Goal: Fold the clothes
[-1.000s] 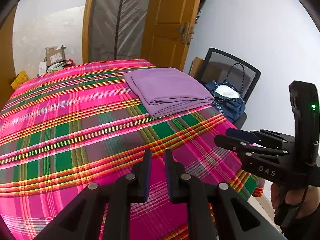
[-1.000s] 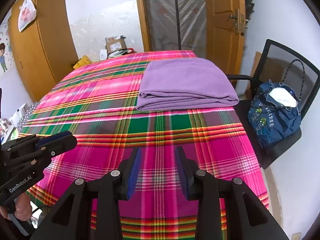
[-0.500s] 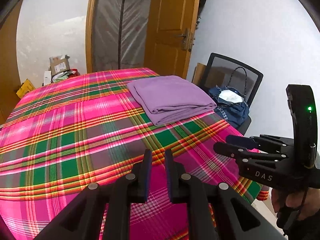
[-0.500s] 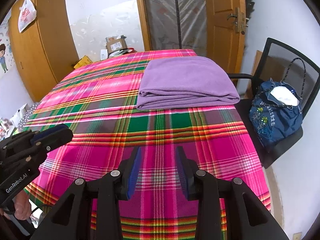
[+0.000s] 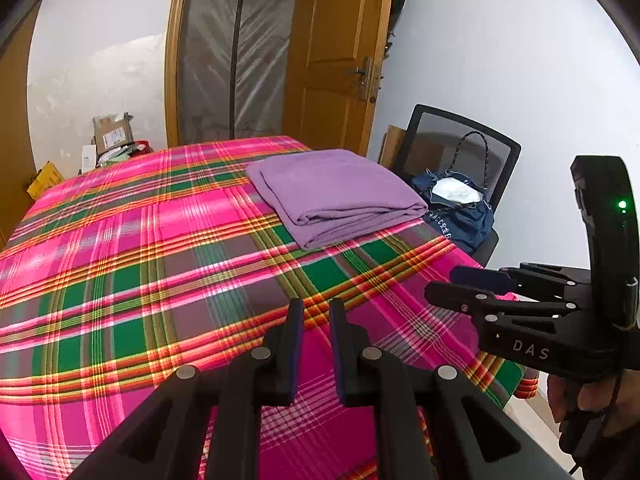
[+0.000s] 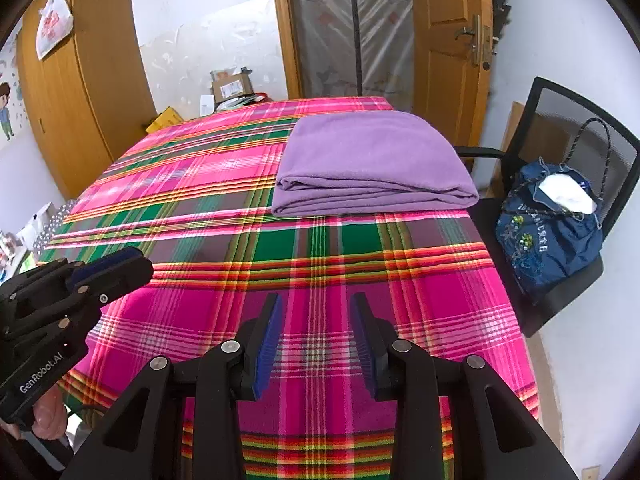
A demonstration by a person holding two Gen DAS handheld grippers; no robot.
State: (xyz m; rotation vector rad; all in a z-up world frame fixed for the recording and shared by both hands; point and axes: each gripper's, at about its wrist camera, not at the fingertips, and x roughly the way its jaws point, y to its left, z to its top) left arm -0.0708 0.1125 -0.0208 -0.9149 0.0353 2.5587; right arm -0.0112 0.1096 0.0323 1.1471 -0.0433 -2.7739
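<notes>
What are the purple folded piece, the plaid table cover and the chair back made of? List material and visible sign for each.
Purple folded piece: probably fleece or soft knit; matte, faintly fuzzy surface, thick rounded fold edges.
Plaid table cover: apparently thin woven cloth; crisp stripes, slight sheen, lies flat and drapes over the edge.
Chair back: black mesh in a rigid frame, likely plastic; the wall shows through it.

The plaid counter (image 6: pixel 200 216) lies bare across the left and centre of the right wrist view. A folded purple cloth (image 6: pixel 372 164) blocks the upper right part. Off the right edge stands a chair (image 6: pixel 576 208) holding a blue bag (image 6: pixel 548 236). Boxes (image 6: pixel 232 88) crowd the far edge.
</notes>
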